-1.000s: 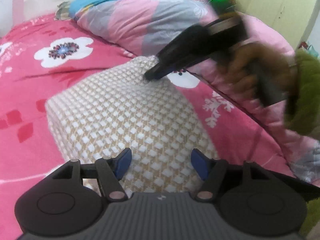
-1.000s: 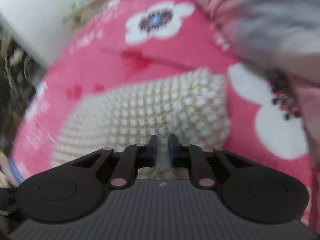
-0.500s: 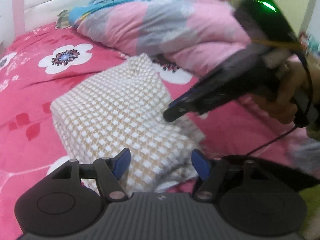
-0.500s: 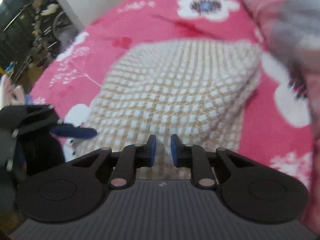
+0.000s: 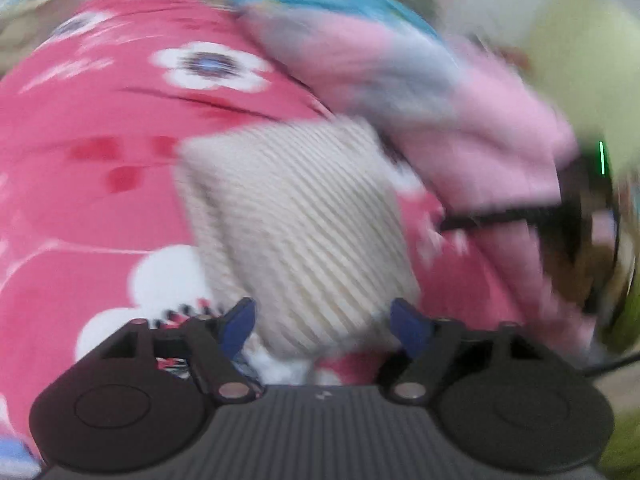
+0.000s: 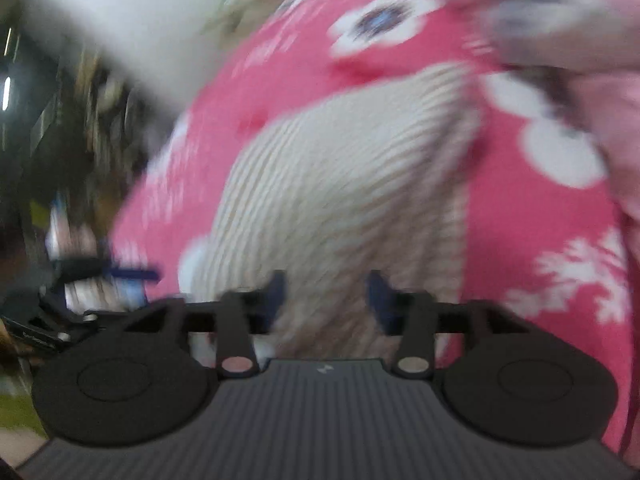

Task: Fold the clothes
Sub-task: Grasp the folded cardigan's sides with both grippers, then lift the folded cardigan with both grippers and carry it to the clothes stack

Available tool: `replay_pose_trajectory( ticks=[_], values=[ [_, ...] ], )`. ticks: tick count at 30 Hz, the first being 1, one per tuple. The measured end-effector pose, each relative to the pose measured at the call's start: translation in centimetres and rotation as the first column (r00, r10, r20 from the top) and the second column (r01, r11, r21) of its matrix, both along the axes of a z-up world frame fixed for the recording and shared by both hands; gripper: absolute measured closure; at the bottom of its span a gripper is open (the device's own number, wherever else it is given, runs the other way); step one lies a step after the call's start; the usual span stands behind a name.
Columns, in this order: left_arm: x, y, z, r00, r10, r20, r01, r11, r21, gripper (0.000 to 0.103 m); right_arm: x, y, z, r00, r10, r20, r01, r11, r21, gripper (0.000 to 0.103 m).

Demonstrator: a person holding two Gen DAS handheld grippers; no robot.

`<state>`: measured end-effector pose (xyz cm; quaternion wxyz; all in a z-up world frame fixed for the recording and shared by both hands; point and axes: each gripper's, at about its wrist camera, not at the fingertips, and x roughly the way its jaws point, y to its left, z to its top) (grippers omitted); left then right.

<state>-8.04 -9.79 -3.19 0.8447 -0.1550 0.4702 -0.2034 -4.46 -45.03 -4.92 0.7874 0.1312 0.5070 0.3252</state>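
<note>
Left gripper: blue-padded jaws are standing wide apart and have just been opening further. The near edge of the folded cream-and-tan waffle-knit garment is showing between the pads, but they aren't pressing on it. Nothing held.

Right gripper: jaws have just been opening and are now standing apart. The same garment is filling the gap just ahead of the pads, with no pinch visible. Reading it as released.

The garment is lying as a compact folded block on the pink floral bedsheet, directly ahead of both tools. From the left tool, the right gripper is showing as a dark blur off to the right. Beyond the garment, a pink-grey-blue quilt is bunching up just beside its far edge, possibly touching; the blur is hiding that.

Risks, as I'm judging them:
- Both views are smearing heavily, so the hands are moving fast. A pad sweeping close could be catching the knit texture and dragging the top layer open.
- The near edge is sitting right between open pads on both sides, so any closing now would be re-grabbing it and lifting the fold.
- The soft mattress and the quilt crowding the far side could be tipping or nudging the stack.
- The fold looks roughly done; I can't tell how square the edges are.

Containers: none in view. No basket, drawer or bin, so nothing is being held in anything.
</note>
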Motion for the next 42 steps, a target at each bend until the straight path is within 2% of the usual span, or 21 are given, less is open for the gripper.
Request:
replay_pose_trajectory(
  ticks=[2,3,5,7,9,11,14,15,17,21,23,25,27,29,30,32,33,35,38,41,42],
  values=[
    [2.9,2.6,-2.4,0.988,0.130,-0.082,-0.139,0.983,-0.117,0.018,1.8,-2.2,-1.5,0.993,-0.107,-0.055,0.110,0.992,0.069,0.037],
    [4.4,3.4,-4.1,0.979,0.154,-0.136,-0.177,0.967,-0.184,0.018,2.8,-3.1,-2.5,0.984,-0.152,-0.090,0.161,0.981,0.105,0.032],
    [7.0,4.1,-7.2,0.967,0.154,-0.203,-0.209,0.934,-0.289,0.017,4.7,-3.6,-4.8,0.967,-0.198,-0.159,0.225,0.960,0.168,0.023],
    [9.2,4.2,-9.4,0.965,0.122,-0.232,-0.203,0.908,-0.366,0.015,6.3,-3.1,-6.4,0.958,-0.225,-0.179,0.257,0.949,0.185,0.021],
    [11.1,4.2,-11.4,0.957,0.124,-0.264,-0.225,0.887,-0.402,0.015,8.0,-2.2,-7.5,0.952,-0.232,-0.199,0.271,0.942,0.198,0.020],
    [12.6,4.2,-12.7,0.952,0.129,-0.276,-0.239,0.878,-0.415,0.015,9.0,-2.0,-8.3,0.947,-0.243,-0.209,0.290,0.928,0.234,0.020],
    [14.4,3.8,-14.1,0.955,0.118,-0.274,-0.236,0.858,-0.455,0.010,11.0,-1.9,-9.2,0.941,-0.251,-0.227,0.311,0.906,0.287,0.011],
    [14.9,3.6,-14.6,0.956,0.112,-0.271,-0.231,0.858,-0.459,0.008,11.6,-1.7,-9.6,0.941,-0.247,-0.230,0.310,0.902,0.300,0.011],
    [15.6,3.2,-15.6,0.951,0.117,-0.288,-0.236,0.874,-0.424,0.007,12.7,-1.2,-10.4,0.938,-0.250,-0.240,0.316,0.903,0.291,0.011],
    [15.6,2.7,-17.1,0.950,0.089,-0.299,-0.226,0.858,-0.462,0.005,12.6,0.1,-12.1,0.945,-0.205,-0.256,0.275,0.919,0.281,0.008],
    [15.2,2.3,-17.4,0.947,0.055,-0.316,-0.210,0.850,-0.483,0.005,11.5,0.5,-12.2,0.947,-0.151,-0.283,0.238,0.923,0.303,0.004],
    [14.6,1.2,-17.9,0.937,-0.021,-0.348,-0.170,0.844,-0.509,0.004,9.9,0.8,-12.4,0.941,-0.086,-0.327,0.195,0.928,0.318,0.001],
    [14.2,0.0,-17.7,0.942,-0.051,-0.331,-0.126,0.862,-0.490,0.002,8.5,1.3,-12.4,0.935,-0.033,-0.352,0.154,0.934,0.322,0.001],
    [15.1,-0.4,-17.9,0.940,-0.037,-0.339,-0.143,0.860,-0.490,0.000,8.7,1.7,-12.4,0.932,-0.020,-0.362,0.144,0.937,0.319,0.000],
    [15.7,-0.4,-18.1,0.936,-0.018,-0.350,-0.170,0.850,-0.499,0.001,9.1,1.8,-12.4,0.929,-0.022,-0.369,0.149,0.936,0.320,0.001],
    [16.9,-0.3,-18.4,0.927,0.025,-0.374,-0.231,0.824,-0.518,0.001,10.7,1.8,-12.5,0.926,-0.046,-0.375,0.186,0.920,0.345,0.001],
    [17.2,-0.6,-18.5,0.925,0.030,-0.378,-0.237,0.824,-0.514,0.001,11.5,1.7,-12.6,0.922,-0.070,-0.381,0.220,0.905,0.365,0.001],
    [17.1,-1.4,-18.0,0.936,0.014,-0.353,-0.197,0.849,-0.489,0.001,12.2,2.1,-12.9,0.916,-0.073,-0.394,0.231,0.900,0.371,0.000],
    [16.7,-2.2,-17.2,0.931,0.015,-0.365,-0.200,0.857,-0.475,0.005,10.9,3.2,-11.7,0.946,-0.004,-0.325,0.121,0.932,0.342,0.001],
    [17.0,-3.6,-16.0,0.921,0.070,-0.383,-0.236,0.882,-0.407,0.015,9.8,3.5,-11.0,0.942,-0.011,-0.335,0.126,0.938,0.324,0.014],
    [17.3,-4.2,-15.4,0.921,0.080,-0.382,-0.233,0.898,-0.374,0.017,9.9,3.5,-10.6,0.944,-0.022,-0.330,0.129,0.943,0.308,0.023]
  ],
)
